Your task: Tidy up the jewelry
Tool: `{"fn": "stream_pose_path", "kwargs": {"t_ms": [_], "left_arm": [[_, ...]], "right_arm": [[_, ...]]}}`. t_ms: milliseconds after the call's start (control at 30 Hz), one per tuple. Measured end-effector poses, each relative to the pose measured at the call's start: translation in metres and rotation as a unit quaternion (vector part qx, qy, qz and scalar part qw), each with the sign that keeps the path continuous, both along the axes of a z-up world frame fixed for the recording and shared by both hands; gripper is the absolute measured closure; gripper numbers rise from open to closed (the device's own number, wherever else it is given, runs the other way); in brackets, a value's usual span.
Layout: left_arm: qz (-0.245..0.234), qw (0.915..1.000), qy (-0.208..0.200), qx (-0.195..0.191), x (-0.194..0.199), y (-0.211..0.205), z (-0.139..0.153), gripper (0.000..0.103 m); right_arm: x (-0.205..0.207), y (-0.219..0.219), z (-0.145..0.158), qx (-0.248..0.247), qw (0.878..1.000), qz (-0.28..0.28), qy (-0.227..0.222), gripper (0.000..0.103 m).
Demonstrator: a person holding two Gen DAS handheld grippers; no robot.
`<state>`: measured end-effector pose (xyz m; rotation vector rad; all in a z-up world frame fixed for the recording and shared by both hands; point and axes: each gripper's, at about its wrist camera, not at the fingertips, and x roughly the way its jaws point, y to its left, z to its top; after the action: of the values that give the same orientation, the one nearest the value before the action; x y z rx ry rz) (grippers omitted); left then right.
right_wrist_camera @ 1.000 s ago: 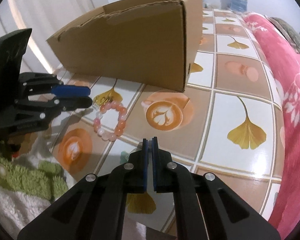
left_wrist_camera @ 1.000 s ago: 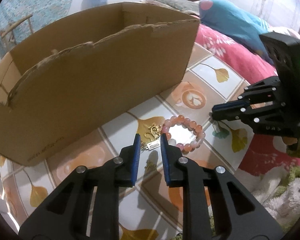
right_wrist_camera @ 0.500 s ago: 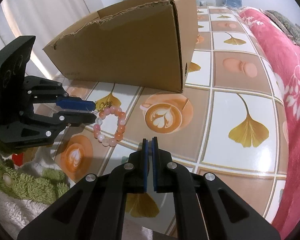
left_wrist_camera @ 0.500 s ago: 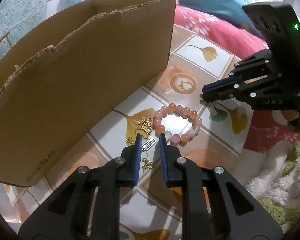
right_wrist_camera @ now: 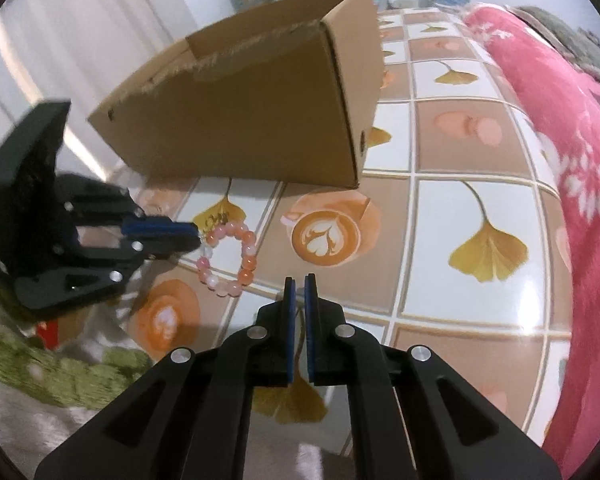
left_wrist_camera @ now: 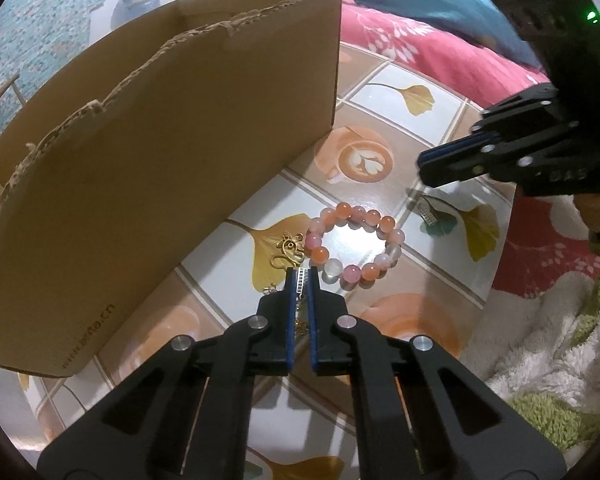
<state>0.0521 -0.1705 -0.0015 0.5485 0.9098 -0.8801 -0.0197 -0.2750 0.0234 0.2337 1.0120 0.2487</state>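
Note:
A pink and orange bead bracelet lies on the tiled tablecloth; it also shows in the right wrist view. A gold pendant lies just left of it. My left gripper is shut on a small silver clip beside the bracelet. A second silver clip lies to the right of the bracelet, under my right gripper. My right gripper is shut and empty above the cloth. The left gripper touches the bracelet's left side in the right wrist view.
An open cardboard box with torn edges stands behind the jewelry, also in the right wrist view. A red flowered blanket lies to the right. A green and white fluffy towel lies at the near edge.
My left gripper has closed on the silver clip beside the bracelet. My right gripper has lifted and moved back a little, staying shut.

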Motion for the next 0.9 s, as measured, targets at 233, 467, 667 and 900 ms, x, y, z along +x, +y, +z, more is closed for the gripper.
{"fn": "stream_pose_path", "kwargs": {"t_ms": [233, 467, 667, 900], "left_arm": [[0.042, 0.9989, 0.016, -0.015, 0.005, 0.007, 0.001, 0.099], [0.056, 0.9978, 0.025, -0.024, 0.005, 0.011, 0.0, 0.099], [0.059, 0.9975, 0.026, -0.028, 0.005, 0.013, 0.0, 0.099], [0.059, 0.9976, 0.025, -0.028, 0.004, 0.013, 0.0, 0.099]], "right_arm": [[-0.008, 0.007, -0.008, 0.02, 0.997, -0.043, 0.053, 0.082], [0.001, 0.031, -0.01, -0.028, 0.998, -0.029, 0.046, 0.082], [0.0, 0.051, -0.01, -0.087, 0.996, -0.016, 0.028, 0.082], [-0.007, 0.065, -0.008, -0.124, 0.991, -0.033, 0.035, 0.082]]}}
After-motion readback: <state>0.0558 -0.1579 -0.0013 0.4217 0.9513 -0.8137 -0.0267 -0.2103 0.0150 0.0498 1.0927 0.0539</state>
